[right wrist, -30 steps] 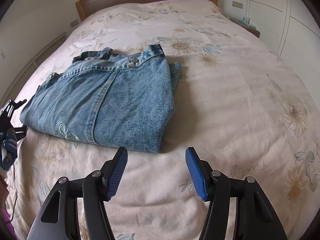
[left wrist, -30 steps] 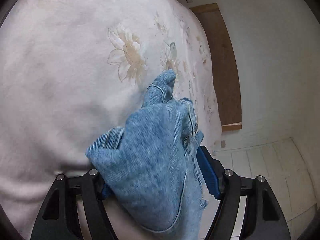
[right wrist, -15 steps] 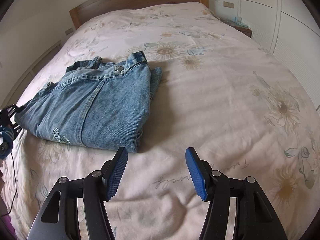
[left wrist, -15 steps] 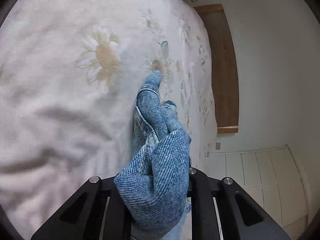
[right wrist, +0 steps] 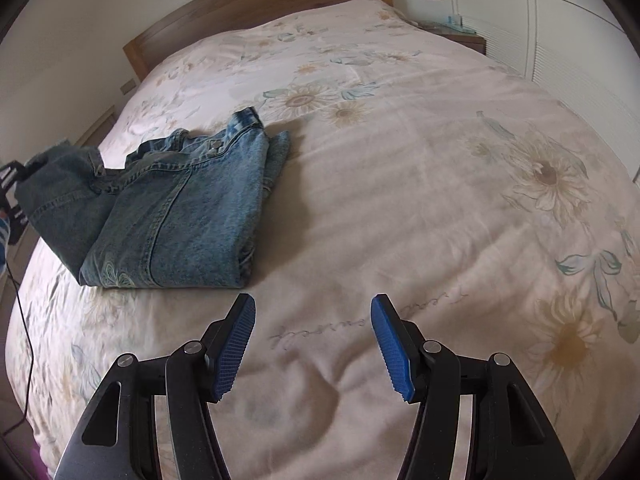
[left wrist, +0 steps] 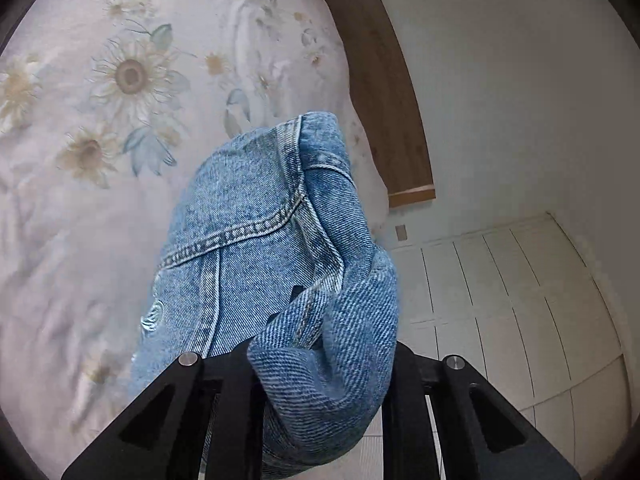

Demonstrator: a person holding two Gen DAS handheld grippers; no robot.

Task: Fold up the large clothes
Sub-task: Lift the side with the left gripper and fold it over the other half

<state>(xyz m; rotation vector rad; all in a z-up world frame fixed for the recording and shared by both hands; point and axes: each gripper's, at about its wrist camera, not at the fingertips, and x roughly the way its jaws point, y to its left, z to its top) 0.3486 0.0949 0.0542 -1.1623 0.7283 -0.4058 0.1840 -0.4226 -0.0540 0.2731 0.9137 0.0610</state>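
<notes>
Left wrist view: the left gripper [left wrist: 320, 364] is clamped on a bunched fold of the denim jacket [left wrist: 264, 248], the cloth filling the space between its fingers and hiding the pads. The gripped portion is lifted off the floral bedspread [left wrist: 80, 128], with a stitched seam running across the raised panel. Behind it stand the wooden headboard [left wrist: 384, 92] and white wardrobe doors [left wrist: 520, 300].

Right wrist view: the right gripper [right wrist: 313, 344] hovers over the floral bedspread [right wrist: 420, 200] with its jaws wide apart and nothing between the blue ribbed pads [right wrist: 236, 344]. The denim jacket [right wrist: 184, 216] lies folded on the left part of the bed, near the edge, well apart from this gripper (collar end toward the wooden headboard [right wrist: 248, 12]). Its left portion is pulled up and away from the folded stack, toward the frame edge where part of the left gripper [right wrist: 10, 184] shows. An embroidered flower marks the near hem. A thin black cable [right wrist: 24, 340] hangs beside the bed at far left.
</notes>
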